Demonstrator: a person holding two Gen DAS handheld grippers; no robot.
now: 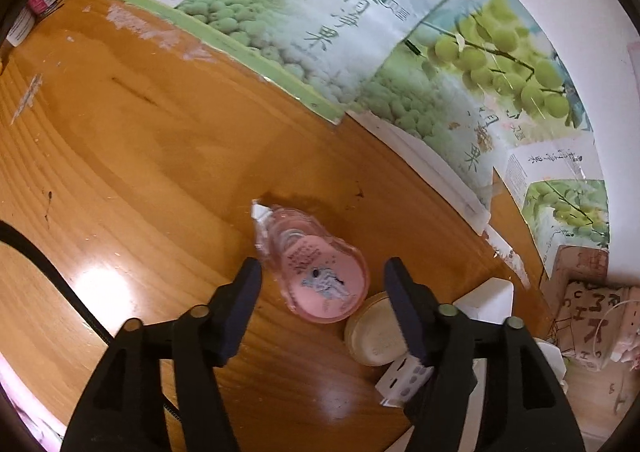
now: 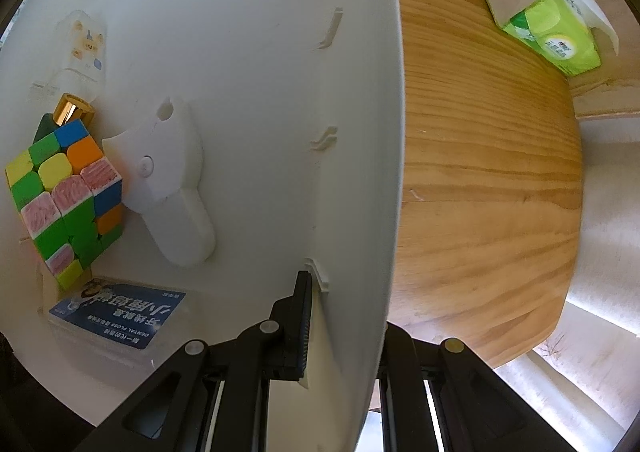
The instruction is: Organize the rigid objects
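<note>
The left tongs (image 1: 322, 276) are open over the pink see-through plastic tape roller (image 1: 316, 272) on the wooden counter (image 1: 140, 156), ready to grab it. The right tongs (image 2: 344, 316) pinch the white plastic bin (image 2: 360, 132) wall at 6 o'clock. Next: squeeze, lift, drop it in.

We see the left gripper (image 1: 322, 272) and the right gripper (image 2: 344, 316): black plastic linkage arms, silver pivot pins, and flat dark ribbed fingers (image 1: 246, 304).

A correction tape (image 1: 320, 272) lies on the table (image 1: 140, 172); a cube (image 2: 66, 196) sits inside the bin (image 2: 360, 132).
</note>
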